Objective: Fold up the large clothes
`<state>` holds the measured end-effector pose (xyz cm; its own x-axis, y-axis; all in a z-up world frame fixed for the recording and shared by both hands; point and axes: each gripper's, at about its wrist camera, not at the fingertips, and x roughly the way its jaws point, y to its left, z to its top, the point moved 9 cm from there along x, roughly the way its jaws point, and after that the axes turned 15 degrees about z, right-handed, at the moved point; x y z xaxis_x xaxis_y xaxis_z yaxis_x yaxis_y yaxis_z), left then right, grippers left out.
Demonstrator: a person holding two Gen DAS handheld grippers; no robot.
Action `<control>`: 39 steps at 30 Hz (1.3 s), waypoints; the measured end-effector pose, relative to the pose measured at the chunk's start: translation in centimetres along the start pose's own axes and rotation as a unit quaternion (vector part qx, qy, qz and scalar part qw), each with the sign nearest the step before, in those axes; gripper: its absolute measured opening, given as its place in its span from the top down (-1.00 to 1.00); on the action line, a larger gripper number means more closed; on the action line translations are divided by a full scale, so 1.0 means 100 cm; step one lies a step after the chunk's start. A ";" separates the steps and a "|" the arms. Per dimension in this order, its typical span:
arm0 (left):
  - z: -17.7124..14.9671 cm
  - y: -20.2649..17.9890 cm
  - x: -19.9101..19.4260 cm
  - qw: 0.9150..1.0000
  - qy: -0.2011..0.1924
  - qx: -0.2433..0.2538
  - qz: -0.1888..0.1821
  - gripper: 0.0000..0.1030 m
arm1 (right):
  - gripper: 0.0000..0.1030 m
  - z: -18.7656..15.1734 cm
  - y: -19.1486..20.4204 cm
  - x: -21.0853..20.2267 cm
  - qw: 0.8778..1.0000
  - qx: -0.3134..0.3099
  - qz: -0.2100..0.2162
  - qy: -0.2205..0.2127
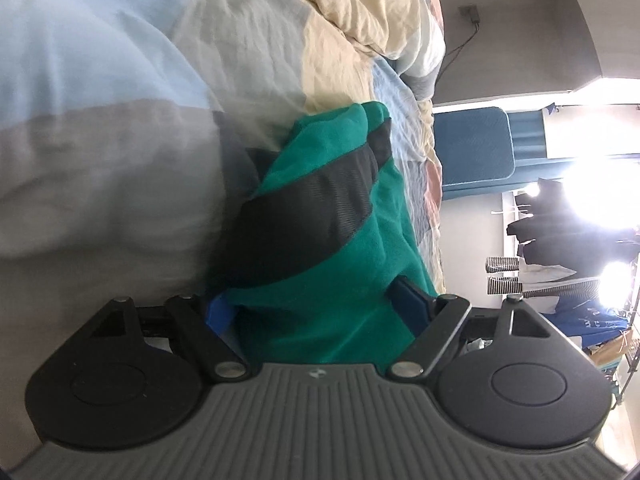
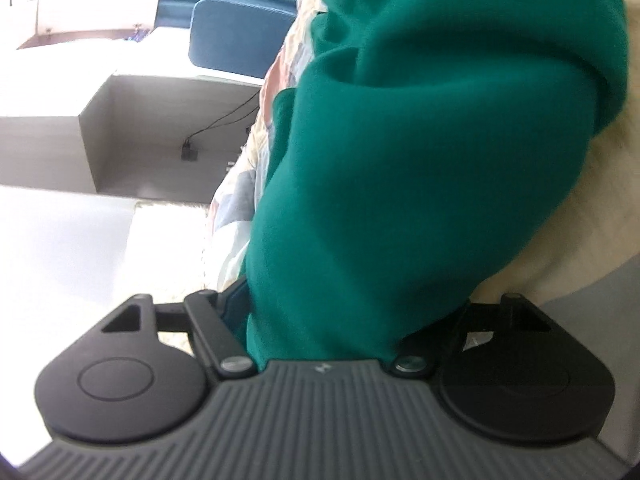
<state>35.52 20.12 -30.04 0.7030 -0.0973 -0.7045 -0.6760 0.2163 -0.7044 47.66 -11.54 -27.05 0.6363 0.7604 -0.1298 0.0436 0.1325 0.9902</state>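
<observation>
Left wrist view shows the green garment bunched into a long roll that runs straight away from the camera, lying on the bedspread. Its near end fills the gap of the left gripper, whose blue fingers sit spread fairly wide on either side with cloth packed between them; the jaws press on the fabric, so it appears clamped. A broad dark grey ribbed band crosses the roll on a slant, its fine ridges clear against the soft, fleecy green around it. The far end tapers to a rounded fold near a cream patch of the bedspread, which is crinkled cotton in blocks of pale blue, grey and cream. Beyond the bed stands a blue padded panel, and dark clothes hang in bright light at the far right.

Right wrist view shows the same garment rising from the right gripper as a thick column, long axis leading away from the camera, with deep soft folds near its top. Cloth covers the fingertips, so I cannot tell how wide the jaws stand, though fabric plainly sits between them. A dark cable runs along the pale wall on the left.
</observation>
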 end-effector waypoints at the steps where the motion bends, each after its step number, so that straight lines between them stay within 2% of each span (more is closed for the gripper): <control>1: -0.001 -0.005 0.003 1.000 0.002 0.013 -0.005 -0.62 | -0.47 0.000 -0.003 -0.001 1.000 -0.001 -0.007 -0.002; 3: -0.003 -0.010 0.008 0.999 0.000 0.036 0.002 -0.57 | -0.47 -0.004 -0.008 0.002 0.999 -0.024 -0.023 -0.002; 6: -0.004 -0.014 0.016 0.998 -0.010 0.056 0.011 -0.34 | -0.37 -0.008 -0.009 0.009 0.997 -0.065 -0.045 0.012; 8: -0.004 -0.019 0.016 0.997 -0.023 0.072 0.011 0.00 | -0.24 -0.003 -0.005 0.011 0.997 -0.064 -0.040 0.011; 9: -0.003 -0.021 0.014 0.996 -0.031 0.081 0.013 0.08 | -0.13 -0.008 -0.005 -0.005 0.997 -0.073 -0.038 0.012; 11: -0.005 -0.026 0.009 0.994 -0.046 0.099 0.013 0.29 | -0.02 -0.010 0.005 -0.006 0.994 -0.104 -0.039 0.014; 16: -0.010 -0.033 -0.018 0.988 -0.078 0.135 0.008 0.48 | 0.12 -0.013 0.024 -0.020 0.991 -0.134 -0.029 0.006; 25: -0.037 -0.034 -0.096 0.983 -0.084 0.165 -0.014 0.50 | 0.13 -0.031 0.055 -0.091 0.988 -0.156 -0.015 0.015; 28: -0.055 -0.032 -0.125 0.976 -0.097 0.192 -0.018 0.49 | 0.13 -0.042 0.066 -0.114 0.985 -0.170 0.003 0.013; 33: -0.070 -0.031 -0.135 0.970 -0.107 0.216 -0.010 0.45 | 0.13 -0.055 0.067 -0.122 0.984 -0.179 -0.003 0.022; 36: -0.071 -0.030 -0.127 0.971 -0.097 0.219 -0.004 0.32 | 0.09 -0.053 0.056 -0.119 0.988 -0.153 -0.018 0.027; 38: -0.071 -0.031 -0.126 0.972 -0.092 0.217 -0.011 0.05 | 0.04 -0.052 0.059 -0.119 0.988 -0.153 -0.019 0.031; 39: -0.072 -0.032 -0.128 0.972 -0.091 0.214 -0.018 0.01 | 0.02 -0.054 0.066 -0.111 0.987 -0.158 -0.017 0.031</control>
<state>27.05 13.72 -19.38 0.7788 0.0520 -0.6252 -0.5228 0.6047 -0.6009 36.73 -15.65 -19.31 0.5891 0.7888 -0.1754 -0.1847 0.3428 0.9211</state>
